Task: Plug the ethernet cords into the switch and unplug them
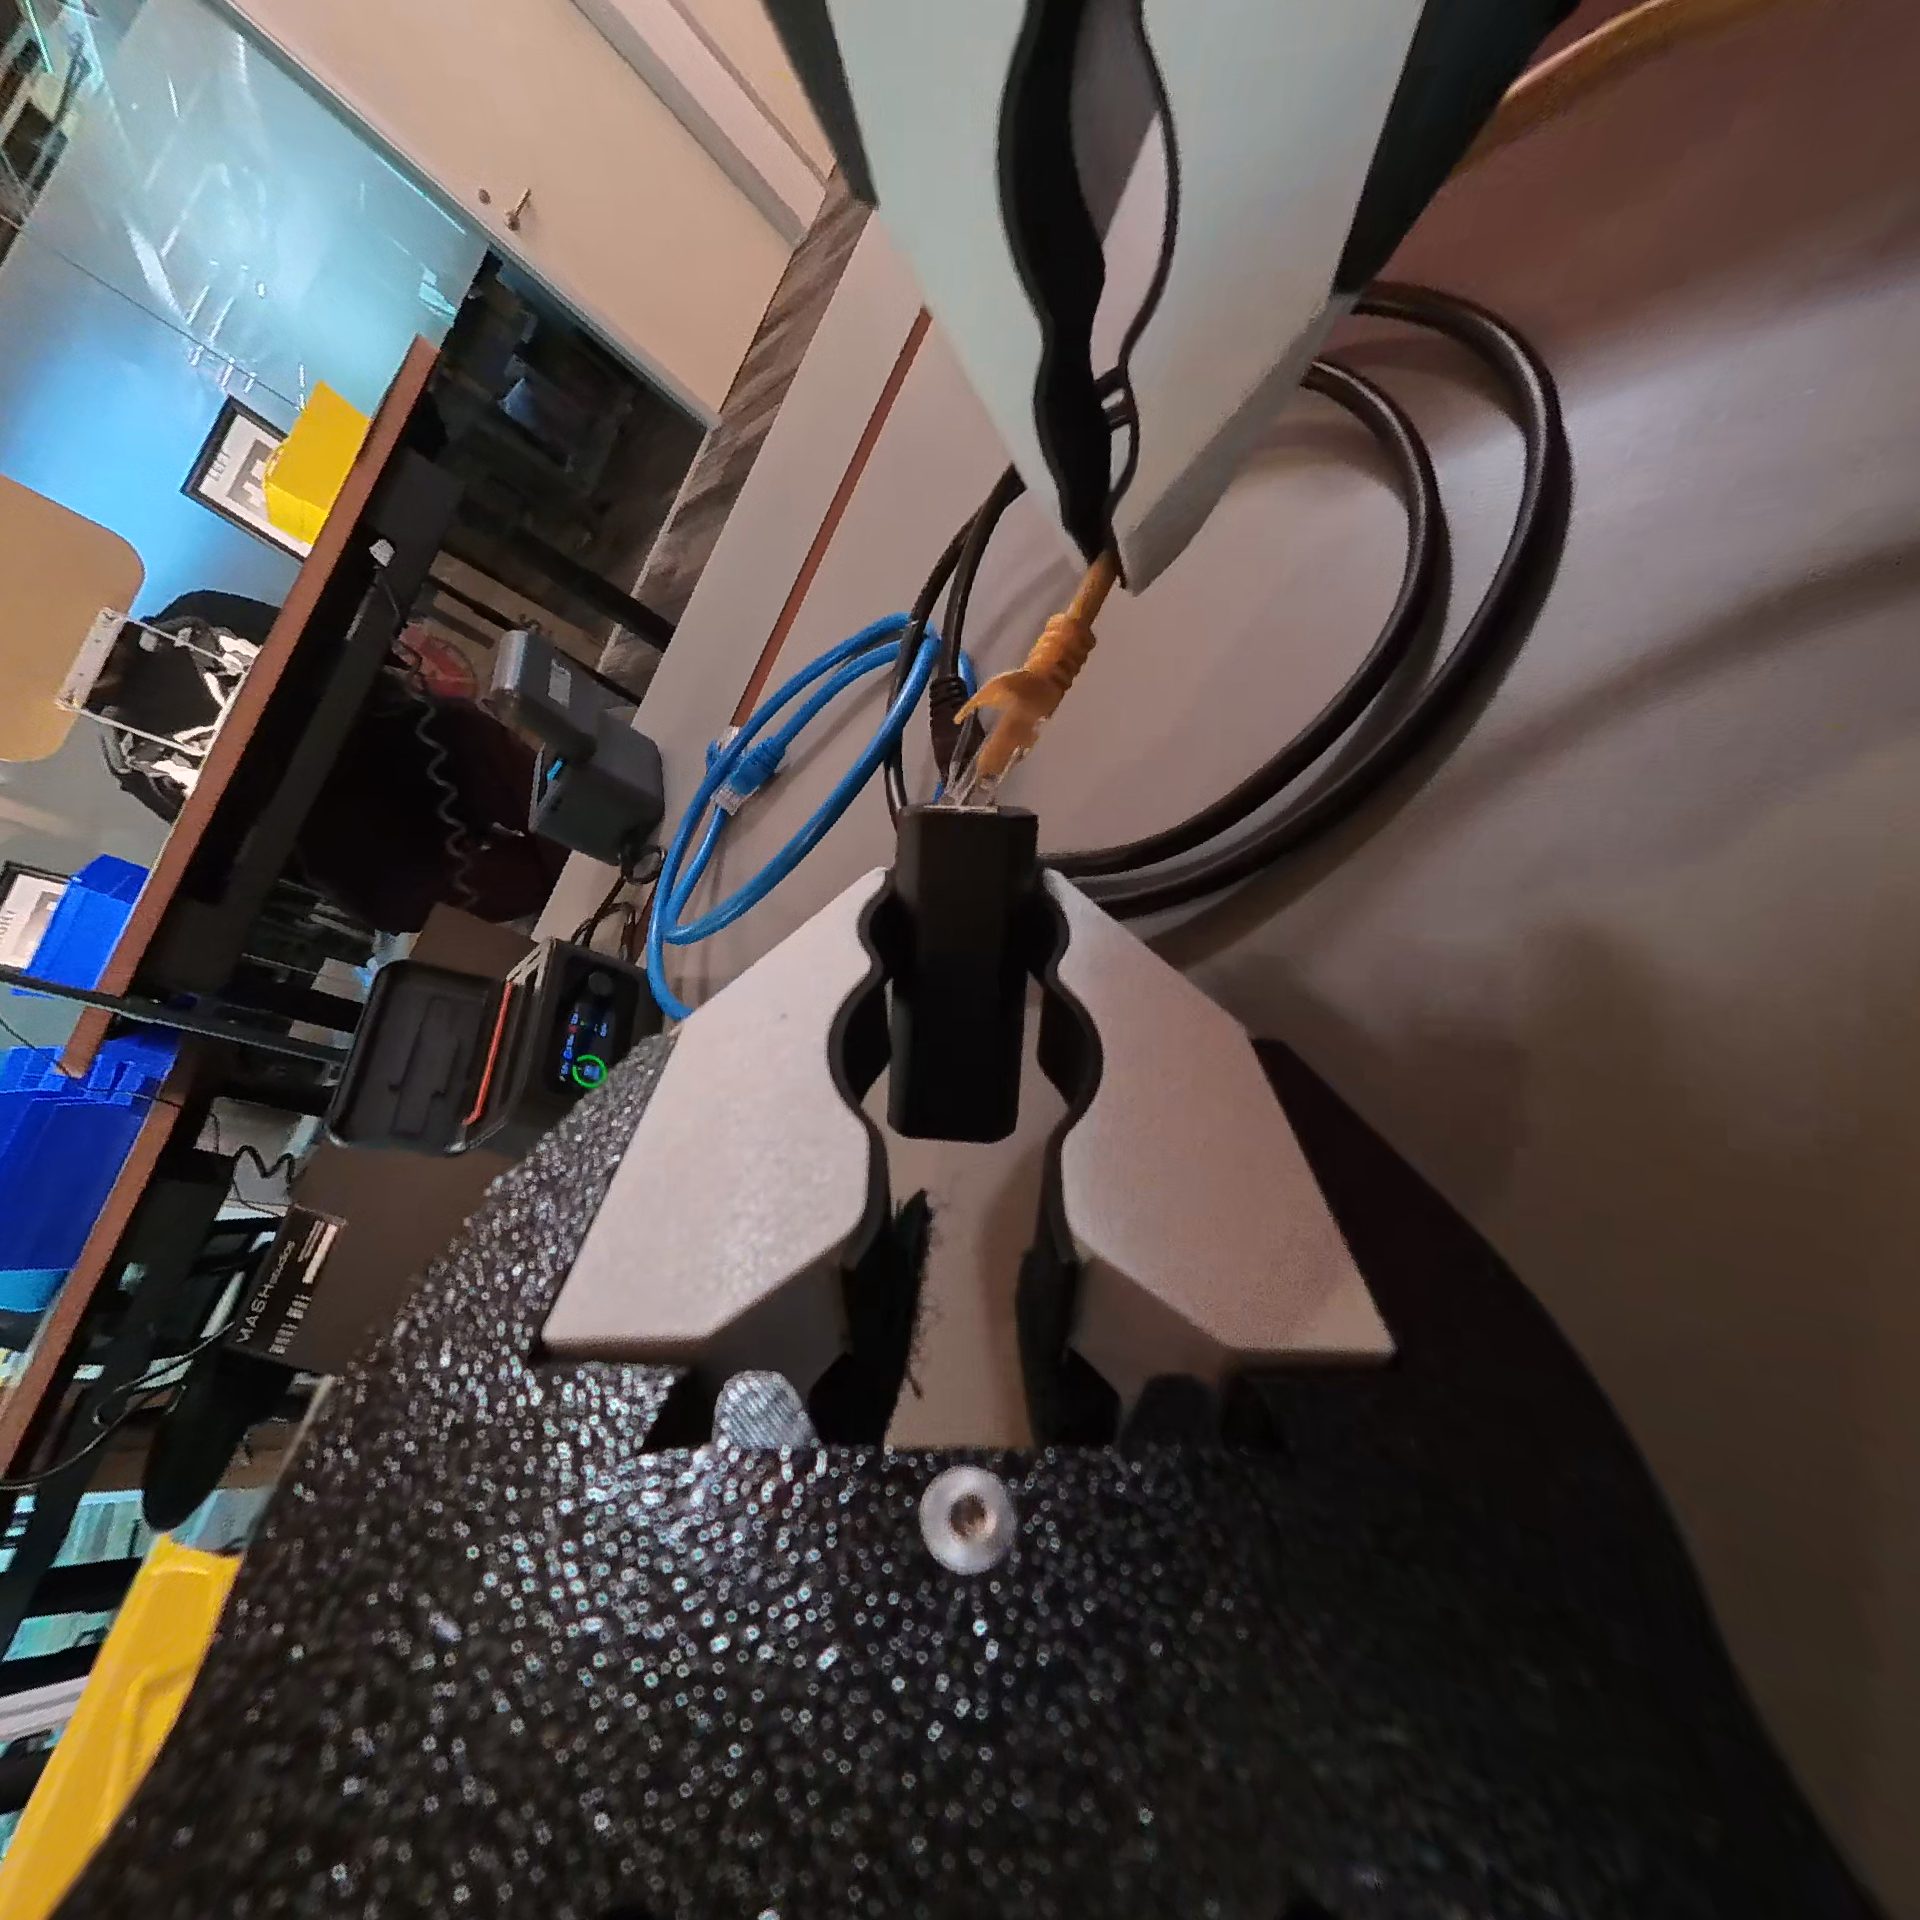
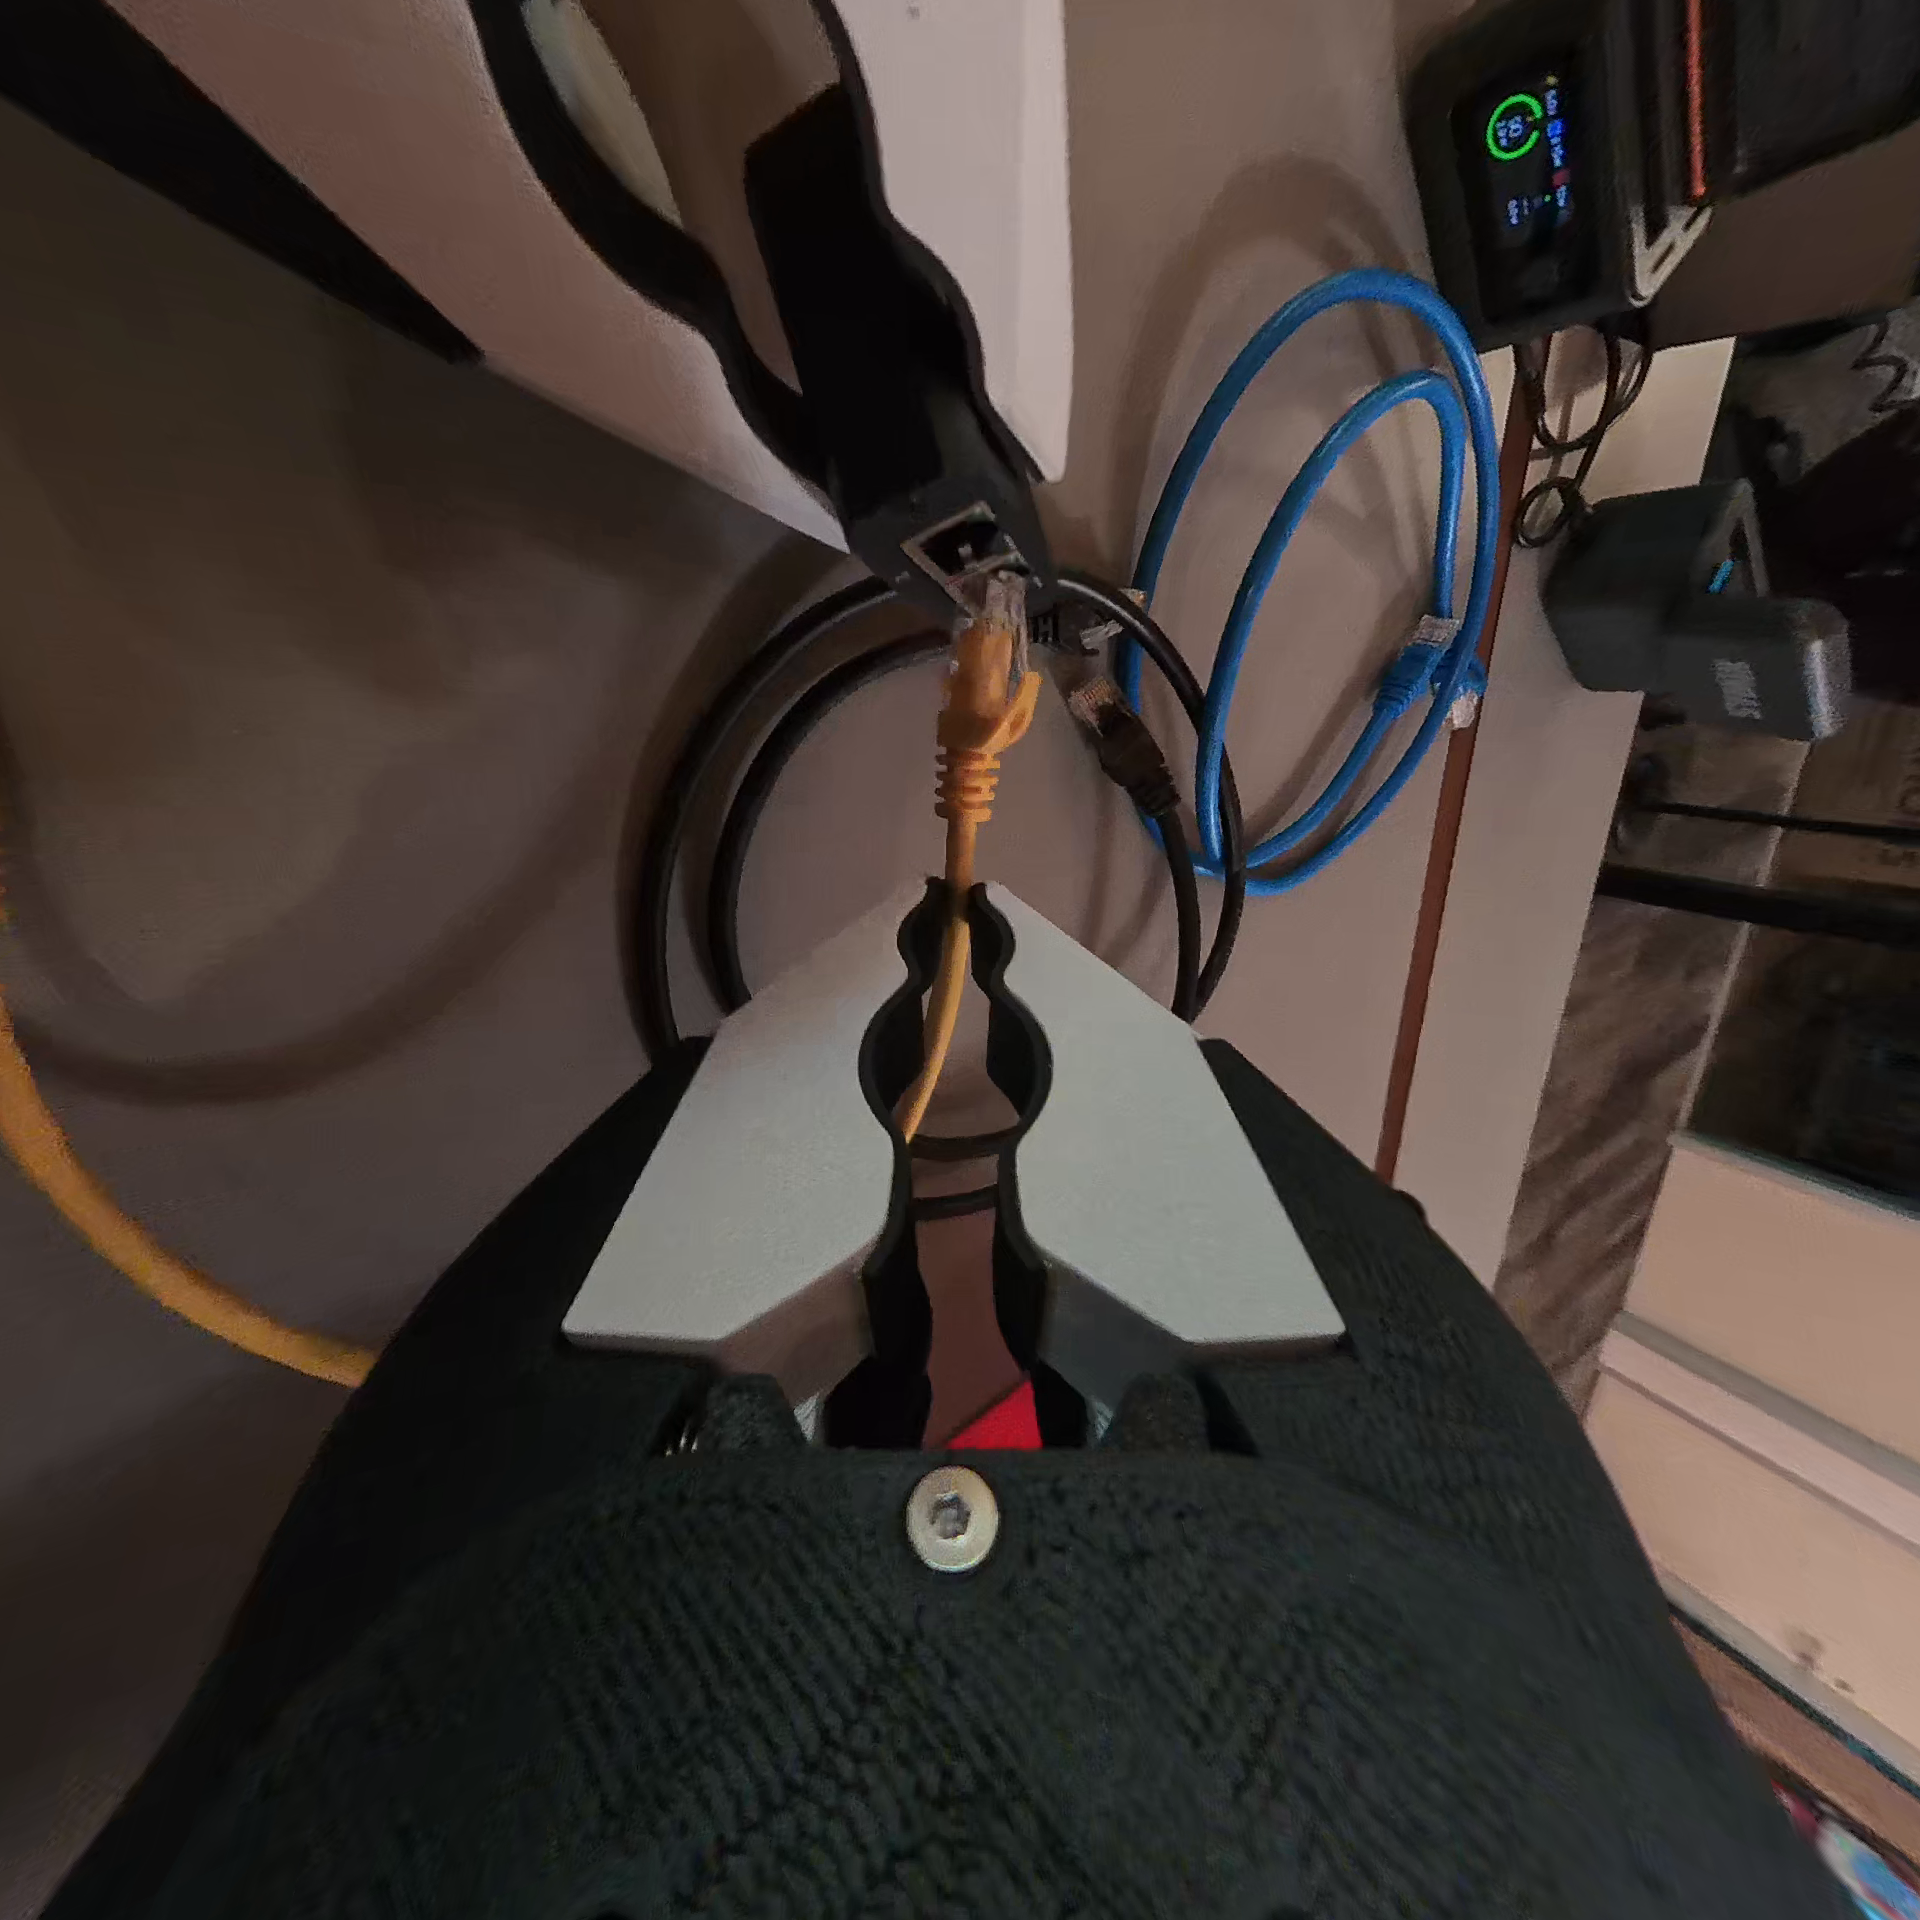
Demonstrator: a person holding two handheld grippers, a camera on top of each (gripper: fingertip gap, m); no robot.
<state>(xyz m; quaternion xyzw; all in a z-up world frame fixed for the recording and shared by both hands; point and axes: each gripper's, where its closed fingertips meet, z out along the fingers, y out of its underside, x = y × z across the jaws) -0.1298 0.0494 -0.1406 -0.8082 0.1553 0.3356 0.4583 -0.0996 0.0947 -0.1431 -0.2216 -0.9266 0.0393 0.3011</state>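
Gripping a small black switch (image 1: 964, 971) at centre frame in the left wrist view, left gripper (image 1: 966, 914) clamped on both its sides, port end pointing away toward the upper frame. Entering from the top of that view, right gripper (image 1: 1101, 551) pinched on a yellow ethernet cord (image 1: 1049, 675), clear plug tip meeting the switch's port face. In the right wrist view, right gripper (image 2: 961, 894) closed around the yellow cord just behind its ribbed boot, plug at the port opening of the switch (image 2: 935, 520) in the upper centre; how deep it sits cannot be told. Lying loose on the pale table (image 2: 312, 727): a coiled blue cord (image 2: 1340, 582) at right, a black cord (image 2: 1132, 748) beside the yellow plug.
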